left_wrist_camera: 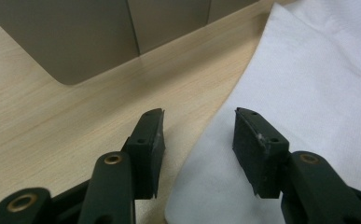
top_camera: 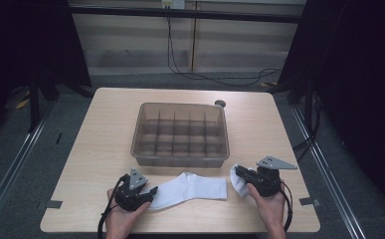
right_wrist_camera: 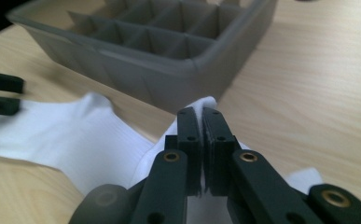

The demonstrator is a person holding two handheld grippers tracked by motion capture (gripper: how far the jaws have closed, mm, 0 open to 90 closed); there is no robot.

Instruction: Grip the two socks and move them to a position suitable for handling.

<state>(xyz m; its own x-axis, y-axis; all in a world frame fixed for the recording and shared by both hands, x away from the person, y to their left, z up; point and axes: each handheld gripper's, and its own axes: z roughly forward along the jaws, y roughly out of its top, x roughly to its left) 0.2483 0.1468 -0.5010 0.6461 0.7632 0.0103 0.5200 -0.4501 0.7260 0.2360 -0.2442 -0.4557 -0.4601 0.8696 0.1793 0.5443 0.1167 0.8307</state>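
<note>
At the table's near left, the left gripper (top_camera: 150,191) rests with its jaws parted over the edge of a white sock (top_camera: 192,189), the pads not pressing the cloth. The sock lies flat on the wooden table (top_camera: 105,129), just in front of the grey divided bin (top_camera: 180,158). To the right, the right gripper (top_camera: 240,173) is clenched on a second white sock (top_camera: 239,184), pinching a fold of fabric beside the bin's near corner.

Grey floor (top_camera: 41,144), black curtains (top_camera: 364,74), beige wall (top_camera: 130,35).
</note>
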